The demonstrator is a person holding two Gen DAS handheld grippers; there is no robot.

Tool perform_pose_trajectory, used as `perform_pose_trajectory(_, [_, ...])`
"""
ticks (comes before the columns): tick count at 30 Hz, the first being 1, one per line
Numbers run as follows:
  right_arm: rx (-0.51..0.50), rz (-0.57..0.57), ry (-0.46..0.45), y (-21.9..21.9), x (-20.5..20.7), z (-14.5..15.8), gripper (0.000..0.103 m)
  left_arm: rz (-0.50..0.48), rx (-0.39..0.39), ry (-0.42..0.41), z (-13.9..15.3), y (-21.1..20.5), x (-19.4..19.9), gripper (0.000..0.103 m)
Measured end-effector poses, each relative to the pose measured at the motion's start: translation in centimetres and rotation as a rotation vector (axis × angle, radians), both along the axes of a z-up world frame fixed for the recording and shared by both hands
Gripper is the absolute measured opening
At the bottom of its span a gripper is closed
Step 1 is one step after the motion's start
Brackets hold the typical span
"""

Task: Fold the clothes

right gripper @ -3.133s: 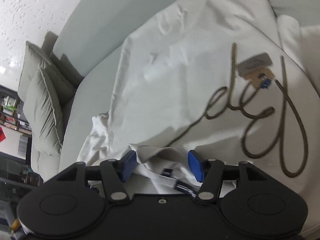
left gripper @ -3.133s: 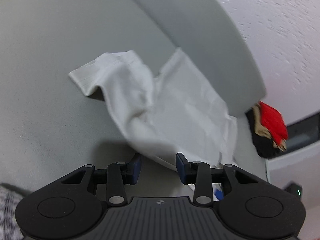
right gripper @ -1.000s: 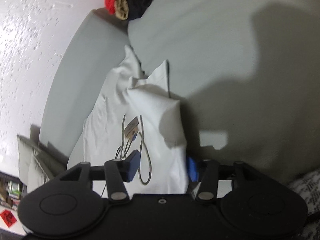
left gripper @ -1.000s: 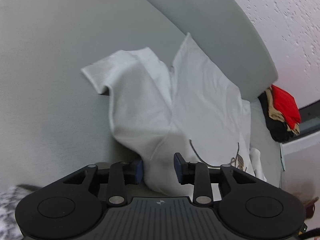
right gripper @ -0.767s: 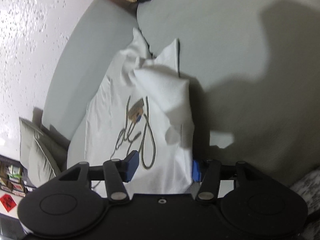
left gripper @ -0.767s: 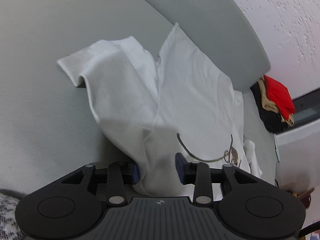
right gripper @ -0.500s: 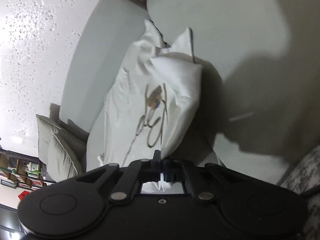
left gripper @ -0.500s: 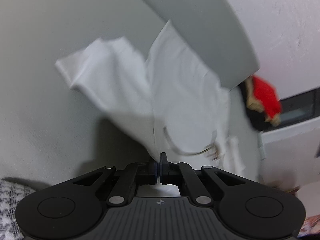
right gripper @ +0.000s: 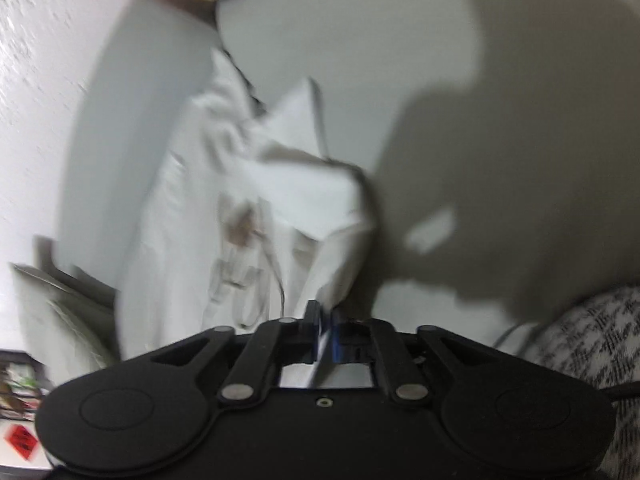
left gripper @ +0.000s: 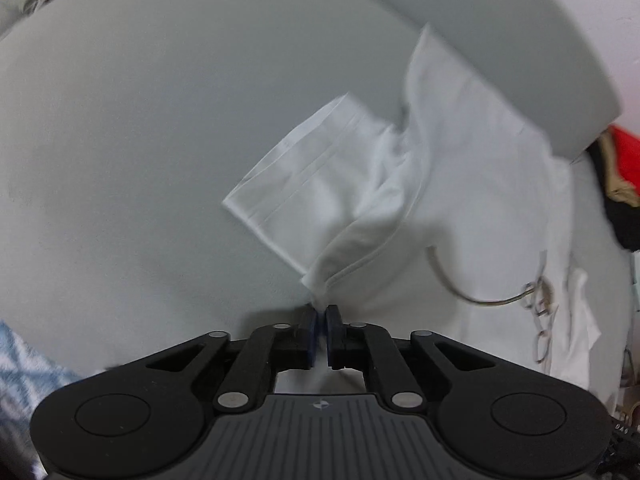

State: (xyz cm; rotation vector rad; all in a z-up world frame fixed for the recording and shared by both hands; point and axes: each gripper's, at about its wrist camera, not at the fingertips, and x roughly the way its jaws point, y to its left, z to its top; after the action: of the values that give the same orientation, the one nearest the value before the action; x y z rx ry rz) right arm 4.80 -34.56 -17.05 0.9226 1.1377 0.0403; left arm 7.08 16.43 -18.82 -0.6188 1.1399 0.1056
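Left wrist view, nearest first: the left hand-held gripper (left gripper: 320,314) is now pinched tight on a corner of the white T-shirt (left gripper: 472,184), where about a second ago its jaws stood apart around the cloth. The right hand-held gripper (right gripper: 325,322) has closed the same way on another edge of the shirt. With both corners held, the garment can probably be lifted and spread for the first fold. Farther out, a sleeve (left gripper: 304,176) lies flat on the grey sofa cushion (left gripper: 140,140), no longer humped as it was three seconds back, and the shirt's body runs toward the backrest (left gripper: 500,32). Beyond it sits a red and black pile of clothes (left gripper: 624,184). The right view is blurred.
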Motion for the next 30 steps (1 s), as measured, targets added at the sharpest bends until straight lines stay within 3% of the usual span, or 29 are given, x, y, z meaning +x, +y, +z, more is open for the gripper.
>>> perform_pose_trajectory(1, [0.004,0.015,-0.012,0.3,-0.4,-0.3,0.04,-0.008,-0.017,-0.025,0.2,-0.3,-0.5,0.028])
perform_pose_trajectory(2, [0.015,0.046,-0.045,0.7,-0.9,-0.2,0.046,-0.017,-0.034,-0.049,0.4,-0.6,-1.1,0.044])
perform_pose_trajectory(3, [0.02,0.077,-0.075,1.1,-1.5,-0.1,0.055,-0.021,-0.035,-0.065,0.5,-0.8,-1.7,0.044])
perform_pose_trajectory(6, [-0.027,0.136,-0.078,2.6,-2.8,0.4,0.059,-0.061,0.031,-0.083,0.9,-1.6,-3.1,0.043])
perform_pose_trajectory(9, [-0.102,0.177,-0.053,3.9,-4.2,1.4,0.058,-0.156,0.165,-0.133,2.9,-3.4,-5.1,0.04])
perform_pose_trajectory(11, [-0.173,0.216,-0.09,4.7,-5.1,2.6,0.053,-0.232,0.217,-0.208,4.1,-4.5,-6.3,0.036])
perform_pose_trajectory(13, [-0.247,0.264,-0.151,5.5,-6.6,3.8,0.035,-0.298,0.292,-0.306,5.0,-5.9,-7.1,0.03])
perform_pose_trajectory(17, [-0.3,0.349,-0.265,7.8,-5.1,3.5,0.03,-0.369,0.373,-0.38,3.7,-9.2,-5.4,0.028])
perform_pose_trajectory(20, [-0.41,0.403,-0.332,10.3,-3.8,2.6,0.03,-0.396,0.34,-0.334,1.4,-11.4,-3.5,0.019])
perform_pose_trajectory(23, [-0.481,0.472,-0.294,11.9,-3.9,1.7,0.03,-0.471,0.38,-0.235,-0.1,-13.4,-4.6,0.012])
perform_pose_trajectory(25, [-0.497,0.519,-0.288,12.0,-5.5,1.8,0.026,-0.527,0.451,-0.23,0.5,-14.1,-6.2,0.01])
perform_pose_trajectory(27, [-0.498,0.565,-0.253,11.7,-6.8,2.0,0.021,-0.535,0.451,-0.16,0.9,-13.9,-6.8,0.009])
perform_pose_trajectory(28, [-0.476,0.57,-0.215,11.2,-7.2,1.9,0.014,-0.53,0.454,-0.175,1.4,-13.9,-6.7,0.01])
perform_pose_trajectory(30, [-0.426,0.531,-0.199,9.7,-7.6,2.3,0.015,-0.518,0.462,-0.206,2.3,-14.0,-6.6,0.017])
